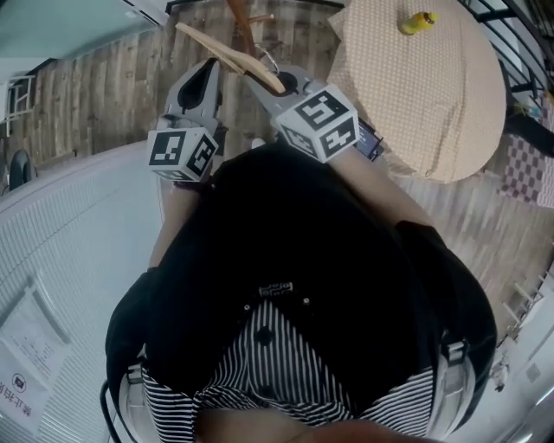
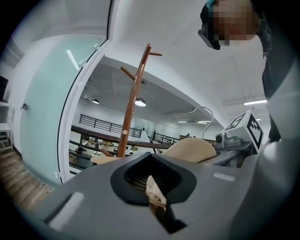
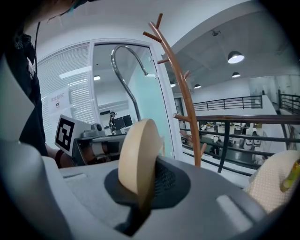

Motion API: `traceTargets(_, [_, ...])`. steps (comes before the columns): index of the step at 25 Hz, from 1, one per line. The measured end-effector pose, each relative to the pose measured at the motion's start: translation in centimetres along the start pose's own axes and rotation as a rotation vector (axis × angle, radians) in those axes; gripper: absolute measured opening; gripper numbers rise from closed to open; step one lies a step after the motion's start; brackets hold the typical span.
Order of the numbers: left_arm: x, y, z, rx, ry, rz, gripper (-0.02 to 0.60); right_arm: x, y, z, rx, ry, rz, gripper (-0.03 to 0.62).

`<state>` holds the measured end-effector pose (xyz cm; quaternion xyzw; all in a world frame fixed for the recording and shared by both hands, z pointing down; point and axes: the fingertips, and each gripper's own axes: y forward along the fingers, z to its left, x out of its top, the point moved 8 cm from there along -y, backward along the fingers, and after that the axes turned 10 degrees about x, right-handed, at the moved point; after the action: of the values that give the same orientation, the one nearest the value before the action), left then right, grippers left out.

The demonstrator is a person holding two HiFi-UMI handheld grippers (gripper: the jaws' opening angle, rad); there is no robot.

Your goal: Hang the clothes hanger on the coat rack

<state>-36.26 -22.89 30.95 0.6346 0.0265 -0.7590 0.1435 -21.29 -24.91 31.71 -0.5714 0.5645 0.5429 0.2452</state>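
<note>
A pale wooden clothes hanger with a metal hook is held out in front of me by both grippers. My right gripper is shut on its thick middle part, seen edge-on below the hook. A thin pale piece, apparently one arm of the hanger, sits between the shut jaws of my left gripper. The brown wooden coat rack with short angled pegs stands just beyond the hanger, apart from it. The rack is left of centre in the left gripper view. In the head view, both grippers sit close below the rack.
A round table with a beige cloth and a small yellow object stands at the right. A glass partition with a white frame is behind the rack. A black railing runs beyond it. The floor is wood planks.
</note>
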Motion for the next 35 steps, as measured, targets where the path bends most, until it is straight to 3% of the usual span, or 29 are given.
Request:
traceTargets(8, [1.4, 3.6, 0.8, 0.067, -0.050, -0.002, 0.005, 3.4, 2.5, -4.3, 0.146, -0.060, 0.066, 0.002])
traceTargets(14, [0.8, 7.4, -0.2, 0.086, -0.071, 0.030, 0.005, 3.4, 2.1, -8.6, 0.204, -0.032, 0.077, 0.002])
traceTargets(22, [-0.2, 8.5, -1.9, 0.125, -0.064, 0.093, 0.005, 2.1, 1.9, -10.5, 0.300, 0.019, 0.086, 0.002])
traceTargets(27, [-0.7, 9.1, -1.7, 0.161, -0.079, 0.099, 0.005, 1.2, 2.6, -11.5, 0.320, 0.031, 0.103, 0.002])
traceTargets(35, [-0.3, 9.8, 0.0, 0.133, -0.088, 0.098, 0.005, 2.2, 3.7, -11.9, 0.304, 0.024, 0.128, 0.002])
